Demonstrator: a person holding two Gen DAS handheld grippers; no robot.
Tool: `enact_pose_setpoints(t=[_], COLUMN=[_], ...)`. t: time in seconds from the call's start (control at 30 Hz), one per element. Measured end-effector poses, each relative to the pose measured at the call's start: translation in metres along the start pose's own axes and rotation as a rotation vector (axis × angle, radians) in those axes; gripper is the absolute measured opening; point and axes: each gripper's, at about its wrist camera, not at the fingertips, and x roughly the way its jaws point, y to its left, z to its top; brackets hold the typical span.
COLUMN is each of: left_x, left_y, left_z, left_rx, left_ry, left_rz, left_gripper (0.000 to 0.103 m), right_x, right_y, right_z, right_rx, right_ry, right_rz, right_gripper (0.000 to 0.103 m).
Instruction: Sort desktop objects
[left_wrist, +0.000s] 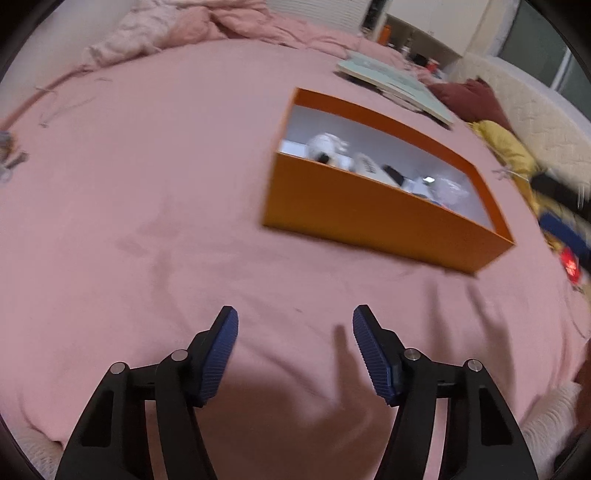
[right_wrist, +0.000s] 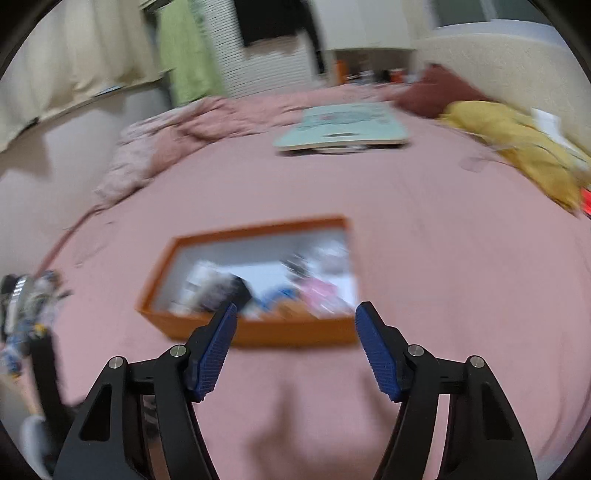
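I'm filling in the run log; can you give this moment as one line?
left tongs: open, empty | right tongs: open, empty | orange box: on pink sheet, holds small items

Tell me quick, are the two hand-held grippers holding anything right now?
Left hand-held gripper: open, nothing between its blue ribbed pads, only pink bedsheet below.
Right hand-held gripper: open, empty, above the orange cardboard box.

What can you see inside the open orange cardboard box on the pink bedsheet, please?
The orange cardboard box holds a jumble of small white, black, pink and clear-wrapped items. Blur prevents naming them, and the near wall hides whatever lies low against it.
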Motion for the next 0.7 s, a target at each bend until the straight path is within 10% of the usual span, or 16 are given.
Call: enact_pose_setpoints(t=[0.23,0.4,0.5,0.7], left_x=[-0.001,0.002,0.003,0.003], left_y=[0.002,-0.001,-0.005,-0.014], left_z=[-0.002,-0.002,-0.004,-0.009], left_rx=[-0.031,-0.049,-0.050,-0.040], left_ry=[-0.056,-0.058,-0.058,-0.061], left_rz=[0.059,0.019,-0.001,-0.012], left_gripper=[0.078,0.078,0.078,0.078], right_x=[0.113,0.151,0.154,0.157], right_y=[0.052,0.077,0.086,0.080], right_z=[0.051,0.041,0.043,0.043], right_rx=[-0.005,-0.044,-0.119,-0.128], right_ry=[0.453,0.532,0.523,0.535], right_rz=[0.122,0.088,0.006,0.051], right_gripper=[0.068,0.061,0.034,0.015])
